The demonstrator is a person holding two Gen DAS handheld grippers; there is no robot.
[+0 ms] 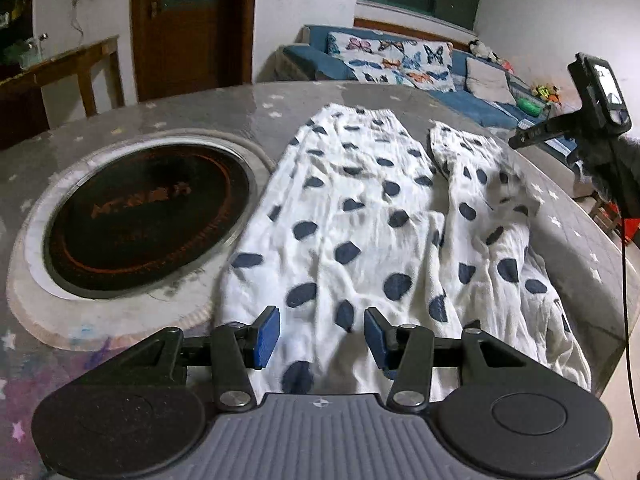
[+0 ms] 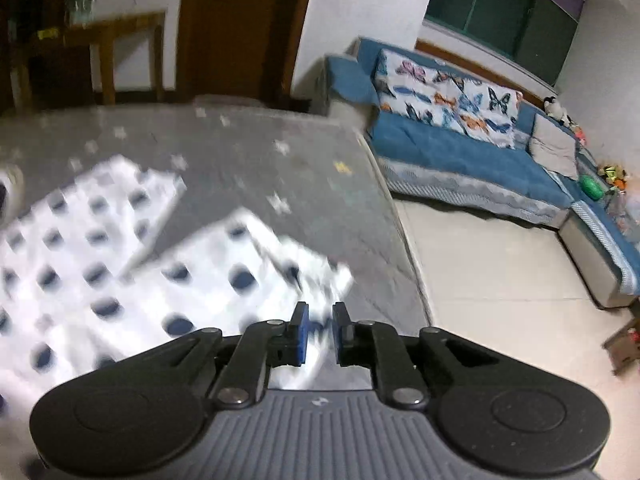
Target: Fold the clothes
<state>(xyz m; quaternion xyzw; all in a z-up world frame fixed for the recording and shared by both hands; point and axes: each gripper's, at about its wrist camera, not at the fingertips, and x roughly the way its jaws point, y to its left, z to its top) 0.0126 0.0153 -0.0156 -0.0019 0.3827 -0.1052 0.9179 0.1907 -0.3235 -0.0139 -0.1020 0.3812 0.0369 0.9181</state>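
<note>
White trousers with dark blue dots [image 1: 360, 232] lie flat on the round grey table [image 1: 248, 112], legs pointing away from me. My left gripper [image 1: 322, 336] is open, its blue pads low over the near waist end of the trousers, holding nothing. My right gripper [image 2: 320, 332] shows a narrow gap between its pads, with white cloth blurred between them; I cannot tell if it grips. It hovers over the right leg of the trousers [image 2: 224, 276], near the table's right edge. The right gripper also shows in the left wrist view [image 1: 532, 136], raised at the right of the trousers.
A round black hotplate [image 1: 148, 216] is set in the table left of the trousers. A blue sofa [image 2: 460, 148] with butterfly cushions stands beyond the table. A wooden door [image 1: 188, 24] and side table [image 1: 72, 64] are at the back left. Tiled floor [image 2: 500, 280] lies right.
</note>
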